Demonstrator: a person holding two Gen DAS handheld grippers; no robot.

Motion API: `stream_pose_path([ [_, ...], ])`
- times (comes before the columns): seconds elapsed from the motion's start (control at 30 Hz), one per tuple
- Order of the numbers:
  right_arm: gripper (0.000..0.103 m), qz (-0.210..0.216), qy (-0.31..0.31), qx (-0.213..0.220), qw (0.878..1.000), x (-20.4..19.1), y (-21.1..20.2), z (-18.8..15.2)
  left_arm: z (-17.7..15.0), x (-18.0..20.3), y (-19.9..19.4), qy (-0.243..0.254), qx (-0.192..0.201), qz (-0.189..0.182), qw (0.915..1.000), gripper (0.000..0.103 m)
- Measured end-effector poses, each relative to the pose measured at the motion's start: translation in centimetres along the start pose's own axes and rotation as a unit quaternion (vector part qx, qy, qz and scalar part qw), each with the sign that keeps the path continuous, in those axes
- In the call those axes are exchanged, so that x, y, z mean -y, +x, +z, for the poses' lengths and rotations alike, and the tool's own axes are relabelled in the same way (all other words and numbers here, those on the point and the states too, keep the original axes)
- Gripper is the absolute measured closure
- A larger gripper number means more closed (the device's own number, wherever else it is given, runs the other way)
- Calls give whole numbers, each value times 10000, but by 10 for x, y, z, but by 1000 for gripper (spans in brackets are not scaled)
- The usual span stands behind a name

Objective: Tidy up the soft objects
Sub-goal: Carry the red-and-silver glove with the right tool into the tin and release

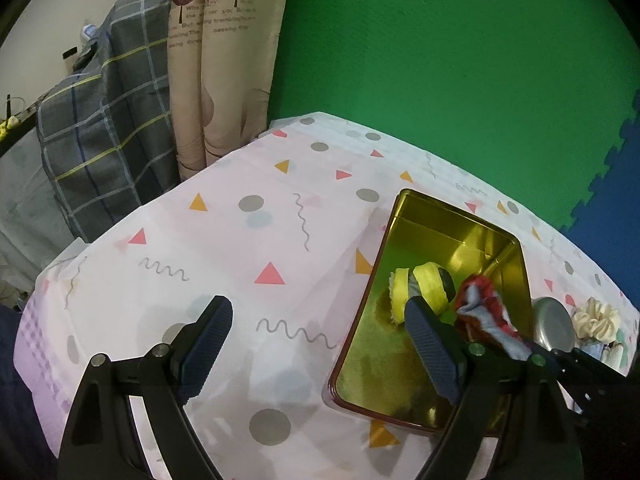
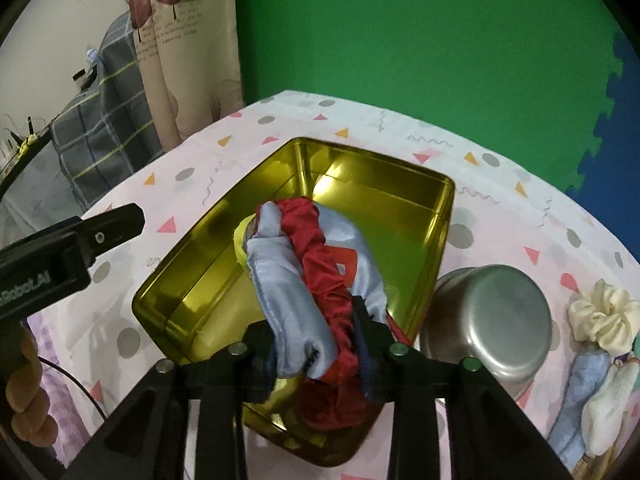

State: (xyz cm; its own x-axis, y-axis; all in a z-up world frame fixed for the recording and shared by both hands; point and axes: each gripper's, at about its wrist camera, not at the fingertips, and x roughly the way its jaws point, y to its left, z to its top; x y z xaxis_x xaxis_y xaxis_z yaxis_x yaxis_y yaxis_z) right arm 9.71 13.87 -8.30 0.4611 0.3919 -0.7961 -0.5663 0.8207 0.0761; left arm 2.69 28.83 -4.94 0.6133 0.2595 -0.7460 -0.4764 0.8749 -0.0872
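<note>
A red-and-pale-blue ruffled fabric scrunchie (image 2: 320,280) lies between the right claw's (image 2: 316,354) jaws over the gold rectangular metal tin (image 2: 400,208) on the patterned tabletop (image 1: 240,240); whether they press it I cannot tell. The left claw (image 1: 320,344) gapes empty.

Prob. home: curtain (image 1: 224,80), plaid bedding (image 1: 108,120)

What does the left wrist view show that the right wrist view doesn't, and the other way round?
Only the left wrist view: the left gripper open over the tablecloth, and most of the yellow item.

Only the right wrist view: the right gripper around the red and blue cloth, plus blue and white items at far right.

Both: gold tin, steel bowl, cream scrunchie.
</note>
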Motion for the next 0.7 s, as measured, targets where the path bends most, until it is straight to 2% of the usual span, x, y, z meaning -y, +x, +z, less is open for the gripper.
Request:
stream_pose_path([
  [0.17, 52, 61, -71, -53, 9999, -2, 4, -2, 0, 1, 1, 4, 3, 11, 10000, 17],
  [0.37, 44, 143, -12, 93, 9999, 0, -7, -3, -2, 4, 3, 31, -28, -28, 10000, 17],
  [0.7, 43, 367, 220, 293, 9987, 7, -35, -11, -3, 9, 1, 121, -8, -59, 9999, 17],
])
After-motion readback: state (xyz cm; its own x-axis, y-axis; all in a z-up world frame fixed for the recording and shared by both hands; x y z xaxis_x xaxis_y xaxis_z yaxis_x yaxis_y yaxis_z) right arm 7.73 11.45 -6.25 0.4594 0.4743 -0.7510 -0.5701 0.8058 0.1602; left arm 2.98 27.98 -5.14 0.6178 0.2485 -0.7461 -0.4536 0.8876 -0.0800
